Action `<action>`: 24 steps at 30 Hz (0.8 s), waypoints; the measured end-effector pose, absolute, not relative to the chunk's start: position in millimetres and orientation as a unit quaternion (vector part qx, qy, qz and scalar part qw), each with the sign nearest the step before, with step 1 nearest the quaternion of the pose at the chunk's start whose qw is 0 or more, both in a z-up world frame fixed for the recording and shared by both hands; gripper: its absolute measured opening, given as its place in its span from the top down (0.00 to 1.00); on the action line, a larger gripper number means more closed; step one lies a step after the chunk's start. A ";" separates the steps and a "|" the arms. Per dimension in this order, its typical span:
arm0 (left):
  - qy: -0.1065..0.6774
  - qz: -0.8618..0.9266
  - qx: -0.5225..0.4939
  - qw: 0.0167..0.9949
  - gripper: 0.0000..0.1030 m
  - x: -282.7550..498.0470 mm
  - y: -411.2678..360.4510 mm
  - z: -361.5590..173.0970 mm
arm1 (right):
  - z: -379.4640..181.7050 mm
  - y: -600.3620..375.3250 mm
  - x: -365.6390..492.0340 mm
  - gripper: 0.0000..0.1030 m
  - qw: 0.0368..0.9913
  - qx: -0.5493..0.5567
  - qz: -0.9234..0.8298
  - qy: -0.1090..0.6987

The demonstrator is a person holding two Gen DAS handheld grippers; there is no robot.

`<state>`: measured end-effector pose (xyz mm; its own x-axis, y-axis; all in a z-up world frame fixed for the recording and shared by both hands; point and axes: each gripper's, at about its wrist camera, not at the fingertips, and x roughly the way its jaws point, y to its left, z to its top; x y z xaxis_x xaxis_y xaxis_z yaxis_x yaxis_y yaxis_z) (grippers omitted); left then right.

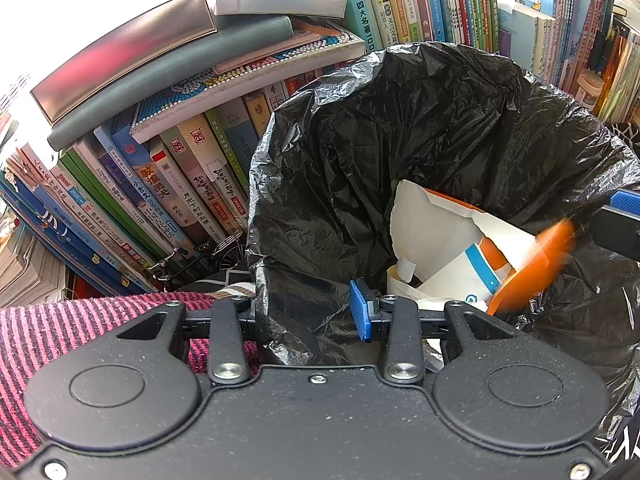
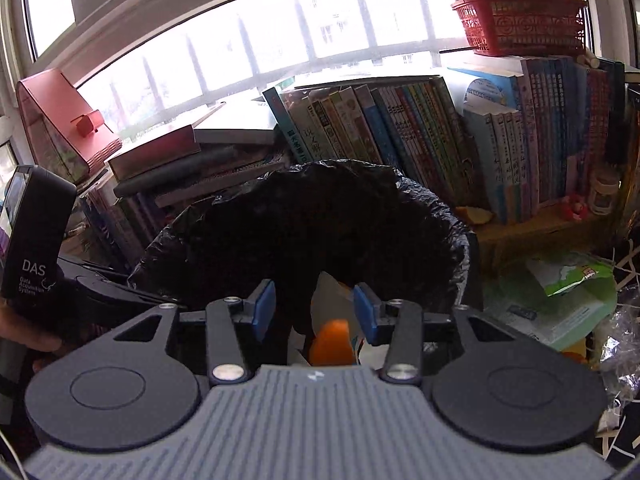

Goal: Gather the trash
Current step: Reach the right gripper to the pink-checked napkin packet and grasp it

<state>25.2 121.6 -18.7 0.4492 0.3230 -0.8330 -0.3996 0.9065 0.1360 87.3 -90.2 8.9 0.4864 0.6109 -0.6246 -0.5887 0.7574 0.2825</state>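
Note:
A black trash bag [image 1: 400,128] stands open in front of a row of books. My left gripper [image 1: 312,316] is shut on the bag's near rim; one blue pad [image 1: 362,312] shows and the plastic hides the other. Torn white and orange packaging [image 1: 440,232] lies inside the bag. A blurred orange piece [image 1: 532,268] hangs over the bag's mouth, just below my right gripper [image 1: 622,216] at the frame's right edge. In the right wrist view, my right gripper [image 2: 315,312] stands open above the bag [image 2: 304,220], and the orange piece [image 2: 334,342] lies below the gap, free of both pads.
Shelves of upright and stacked books [image 2: 400,132] back the bag. A red basket [image 2: 520,24] tops the right shelf. Green and white packaging [image 2: 568,284] and crumpled clear plastic [image 2: 624,340] lie right of the bag. A pink striped cloth [image 1: 80,328] covers the left. A hand [image 2: 24,336] holds the left gripper.

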 end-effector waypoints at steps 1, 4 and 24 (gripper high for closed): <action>0.480 0.212 -0.040 0.850 0.66 25.1 121.8 -18.8 | 9.4 -90.7 87.6 0.40 0.862 0.017 0.348 0.367; 0.481 0.212 -0.040 0.850 0.66 25.1 121.1 -19.6 | 10.5 -93.1 88.6 0.38 0.866 0.020 0.343 0.363; 0.481 0.212 -0.041 0.850 0.66 25.3 120.5 -19.9 | 27.4 -200.7 123.3 0.25 0.936 0.064 0.156 0.308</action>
